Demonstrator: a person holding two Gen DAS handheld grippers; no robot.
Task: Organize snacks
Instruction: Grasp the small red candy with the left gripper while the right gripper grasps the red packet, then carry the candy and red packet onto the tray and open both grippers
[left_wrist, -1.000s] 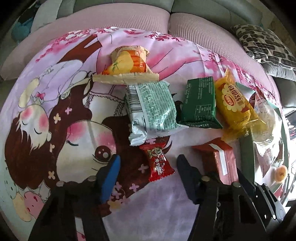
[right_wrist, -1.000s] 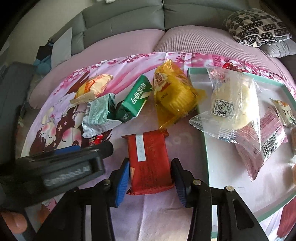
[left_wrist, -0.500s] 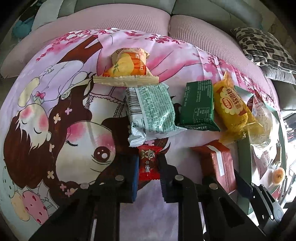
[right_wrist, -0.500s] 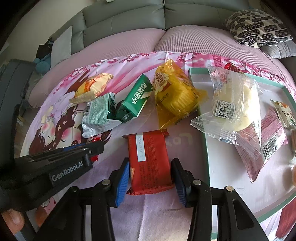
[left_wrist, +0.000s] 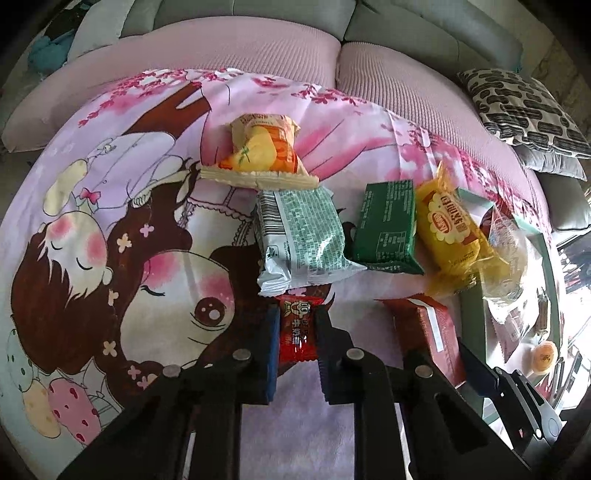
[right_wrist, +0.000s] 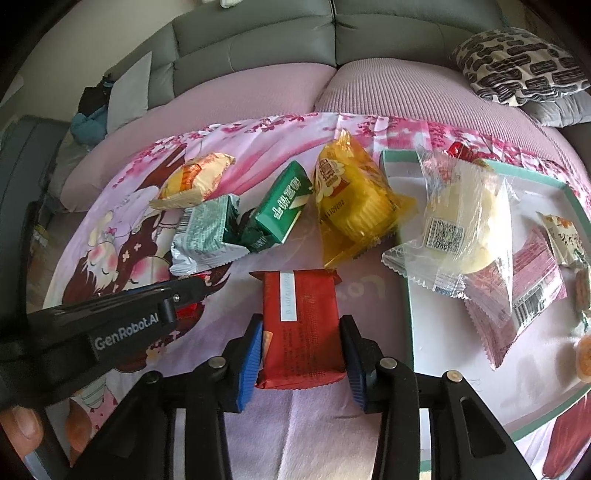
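My left gripper (left_wrist: 295, 328) is shut on a small red candy packet (left_wrist: 296, 334) that lies on the cartoon cloth. My right gripper (right_wrist: 303, 345) is shut on a dark red snack pack (right_wrist: 300, 325), which also shows in the left wrist view (left_wrist: 430, 332). On the cloth lie an orange bread pack (left_wrist: 264, 153), a silver-green pack (left_wrist: 301, 240), a green box pack (left_wrist: 388, 225) and a yellow cake pack (left_wrist: 452, 229). A white tray with a teal rim (right_wrist: 408, 306) on the right holds a clear bun pack (right_wrist: 463, 225), a pink wafer pack (right_wrist: 524, 295) and other snacks.
The cloth covers a pink sofa cushion (right_wrist: 258, 96) with a grey sofa back behind. A black-and-white patterned pillow (right_wrist: 517, 66) lies at the far right. The left gripper's body (right_wrist: 110, 325) crosses the left of the right wrist view.
My left gripper moved forward over the small red candy packet and shut on it. My right gripper has stayed shut on the dark red pack.
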